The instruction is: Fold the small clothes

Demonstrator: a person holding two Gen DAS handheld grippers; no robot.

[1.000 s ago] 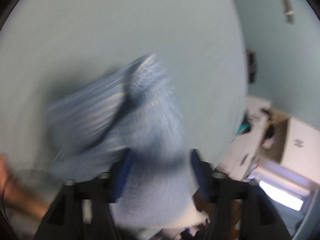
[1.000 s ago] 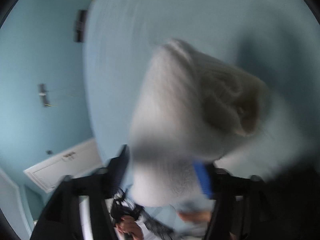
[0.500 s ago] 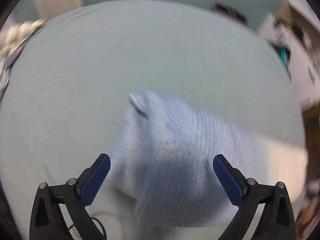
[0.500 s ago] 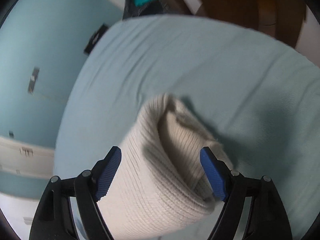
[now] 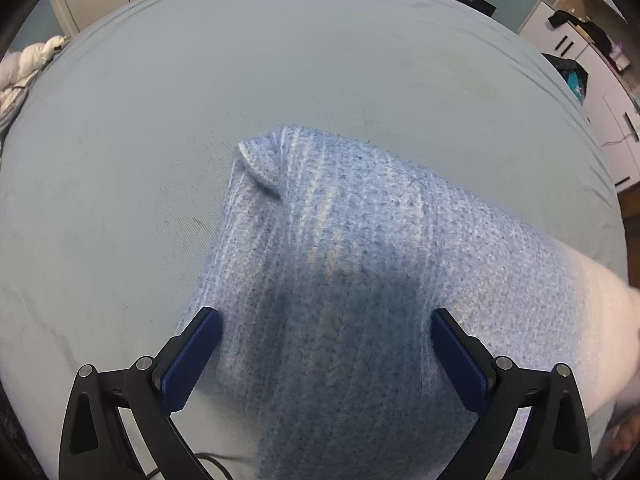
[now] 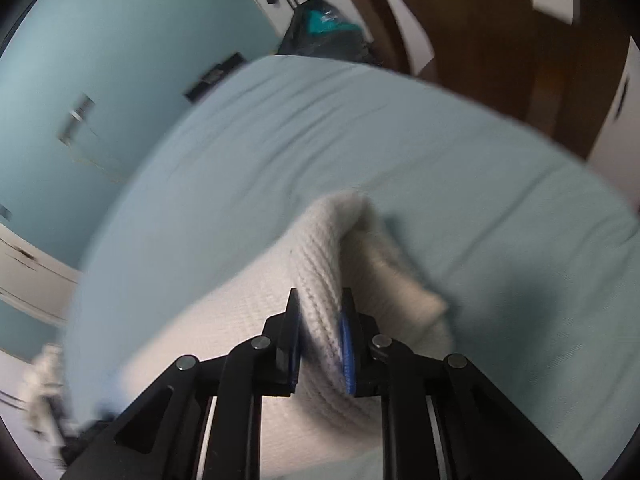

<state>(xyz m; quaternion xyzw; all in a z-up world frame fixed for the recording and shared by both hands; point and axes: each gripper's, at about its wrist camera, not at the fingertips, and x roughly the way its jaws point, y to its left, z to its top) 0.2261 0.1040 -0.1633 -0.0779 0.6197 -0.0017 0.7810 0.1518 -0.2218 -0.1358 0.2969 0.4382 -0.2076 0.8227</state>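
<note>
Knitted garment (image 5: 340,280) lies bunched on the bed (image 5: 280,80), folding barely begun; left gripper (image 5: 326,354) spread wide, right gripper (image 6: 320,344) pinching its white end.

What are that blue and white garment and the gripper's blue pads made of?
The garment looks like soft, fuzzy knitted yarn, probably wool or acrylic: ribbed stitch rows show. The pads on the left gripper look like matte ridged rubber or plastic; which one is unclear.

Right tongs (image 6: 320,334) pinched on a raised fold of white knit (image 6: 320,264). Knit spreads left and beneath them on the bed (image 6: 460,168). Wall (image 6: 100,40) far left.
</note>
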